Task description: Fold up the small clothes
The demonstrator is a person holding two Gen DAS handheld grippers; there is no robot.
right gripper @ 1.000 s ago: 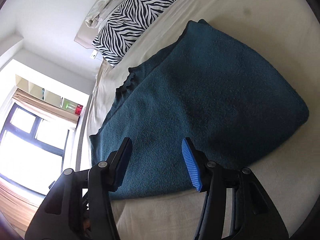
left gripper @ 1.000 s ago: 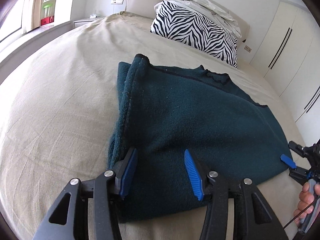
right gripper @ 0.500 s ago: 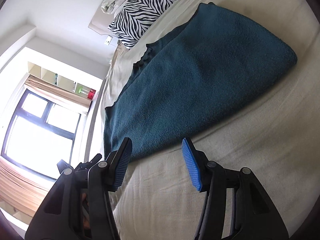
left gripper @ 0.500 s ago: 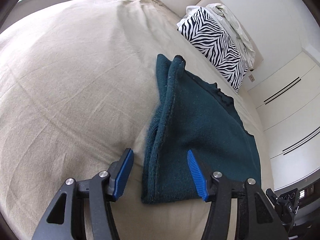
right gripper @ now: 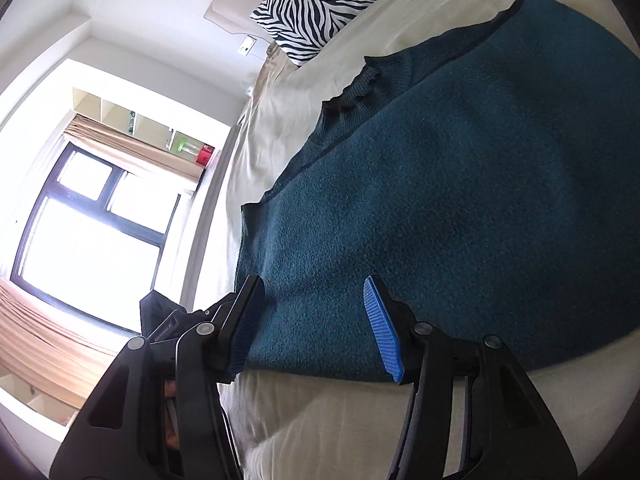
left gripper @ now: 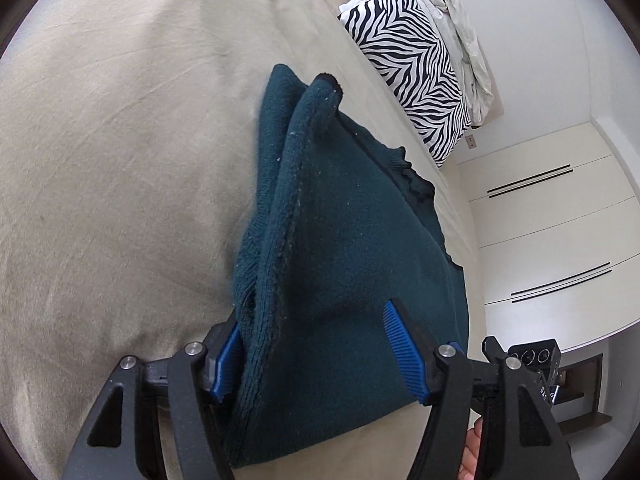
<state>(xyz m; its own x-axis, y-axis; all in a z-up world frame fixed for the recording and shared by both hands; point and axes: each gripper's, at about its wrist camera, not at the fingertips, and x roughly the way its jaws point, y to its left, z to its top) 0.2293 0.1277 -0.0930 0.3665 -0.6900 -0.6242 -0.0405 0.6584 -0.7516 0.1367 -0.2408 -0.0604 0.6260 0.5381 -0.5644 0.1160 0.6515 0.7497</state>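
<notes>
A dark teal knitted sweater (left gripper: 352,248) lies folded on the beige bed sheet (left gripper: 112,152), its doubled left edge standing up in a ridge. My left gripper (left gripper: 316,356) straddles the near left corner of that ridge. Its jaws are opening: the left pad (left gripper: 228,360) lies against the fold and the right pad rests over the top layer. In the right wrist view the sweater (right gripper: 460,200) fills the middle, collar towards the pillow. My right gripper (right gripper: 314,328) stands open over the sweater's near edge, with flat cloth between the fingers and no pinch visible.
A zebra-striped pillow (left gripper: 408,64) with crumpled white bedding (left gripper: 460,20) sits at the head of the bed. White wardrobe doors (left gripper: 552,216) line one side and a bright window (right gripper: 88,240) the other. Bare sheet (right gripper: 328,420) lies near me.
The left gripper has rolled and swung to the sweater's left fold, which now sits between wider jaws. The right gripper drew back off the cloth, then came forward over the near edge again.
</notes>
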